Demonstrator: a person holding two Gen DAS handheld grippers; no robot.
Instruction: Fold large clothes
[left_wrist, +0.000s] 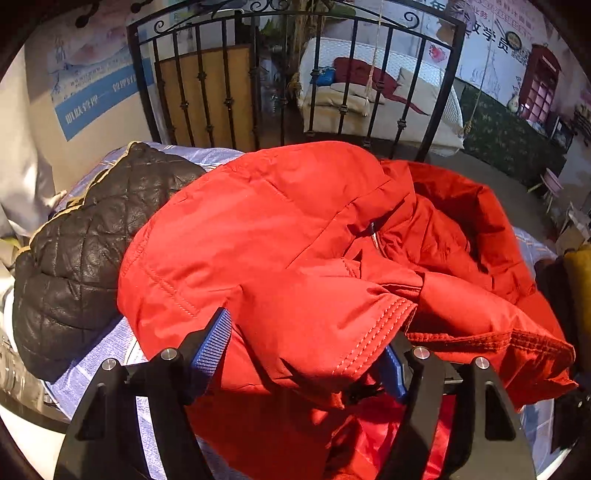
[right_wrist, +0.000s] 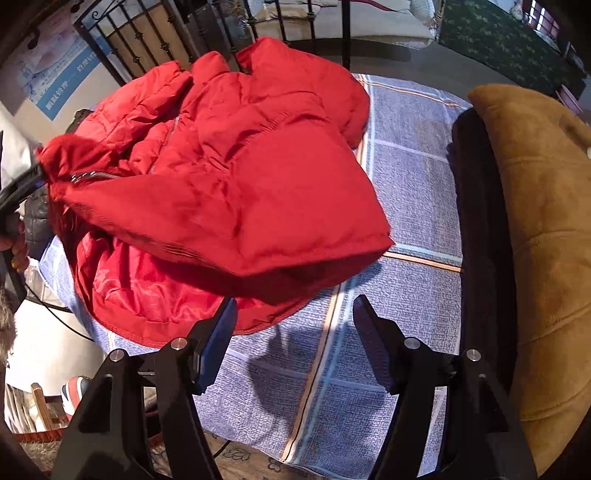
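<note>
One red puffer jacket is the garment in hand, and it looks only partly folded: in the right wrist view a broad panel has been laid over the body, yet the shiny lining shows along the near hem, the zipper edge runs crooked across the middle, and the collar end bunches up toward the black iron railing. I judge that at least one more fold and some squaring of edges remain before it counts as a neat bundle. A dark quilted jacket lies just beside it on the left, touching its shoulder, and seems unfolded too, so more of the task is likely left.

The jacket lies on a blue checked sheet spread over the surface, well toward the left side of it; a tan plush cushion sits apart on the right.

The left claw has red fabric draped between its blue-padded fingers, with a stitched cuff or hem edge over the gap; the fingers stand fairly wide, so I cannot tell whether they truly pinch the cloth. The right claw is spread apart and holds nothing, hovering above bare sheet with the jacket's near hem just beside its left finger
</note>
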